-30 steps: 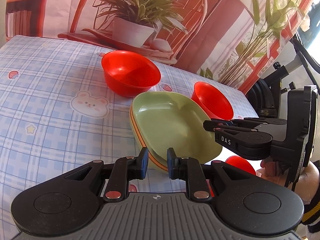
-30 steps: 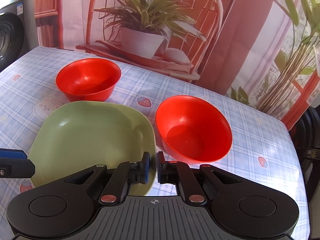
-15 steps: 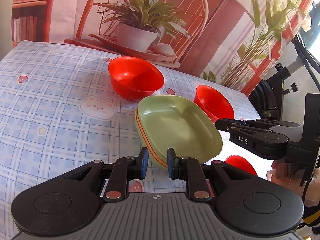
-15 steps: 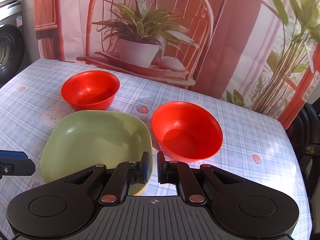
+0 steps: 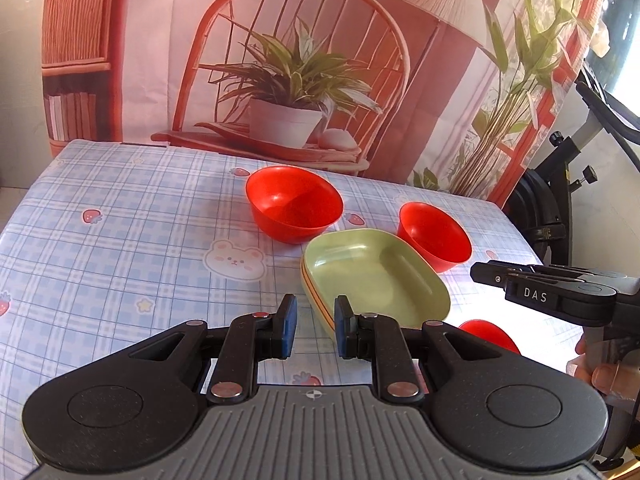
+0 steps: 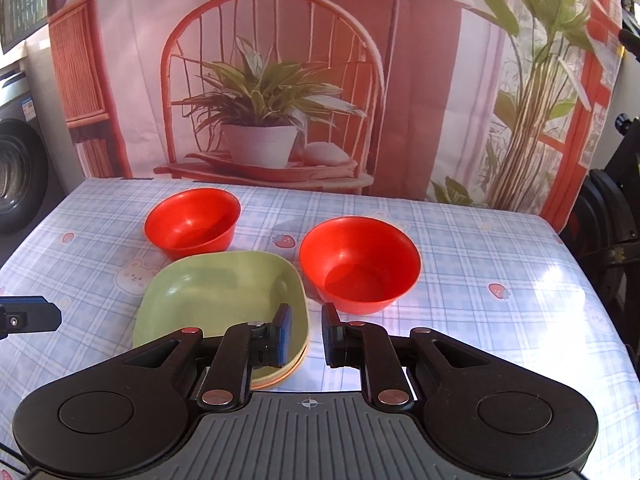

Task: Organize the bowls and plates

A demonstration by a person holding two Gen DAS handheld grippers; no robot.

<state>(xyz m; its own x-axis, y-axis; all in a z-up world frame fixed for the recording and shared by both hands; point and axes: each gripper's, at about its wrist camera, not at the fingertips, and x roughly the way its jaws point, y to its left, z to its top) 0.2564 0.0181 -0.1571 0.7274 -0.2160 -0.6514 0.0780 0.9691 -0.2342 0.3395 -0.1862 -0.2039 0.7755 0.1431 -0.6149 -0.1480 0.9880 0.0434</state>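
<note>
A stack of square plates with a green one on top (image 5: 376,280) (image 6: 224,304) lies on the checked tablecloth. Two red bowls stand behind it: a far left bowl (image 5: 294,208) (image 6: 192,220) and a right bowl (image 5: 434,240) (image 6: 360,264). A third red bowl (image 5: 488,334) shows partly near the front edge in the left wrist view. My left gripper (image 5: 312,328) is open and empty, just short of the stack's near left edge. My right gripper (image 6: 306,332) is open and empty, above the stack's near right corner; it also shows in the left wrist view (image 5: 544,290).
The table (image 5: 120,240) carries a blue checked cloth with bear and strawberry prints. A printed backdrop (image 6: 280,80) hangs behind its far edge. Black exercise equipment (image 5: 560,200) stands to the right, a washing machine (image 6: 20,176) to the left.
Both grippers have pulled back and risen from the plate stack. The right gripper's jaws have opened wider; the left's have also widened. The plates and bowls stayed in place.
</note>
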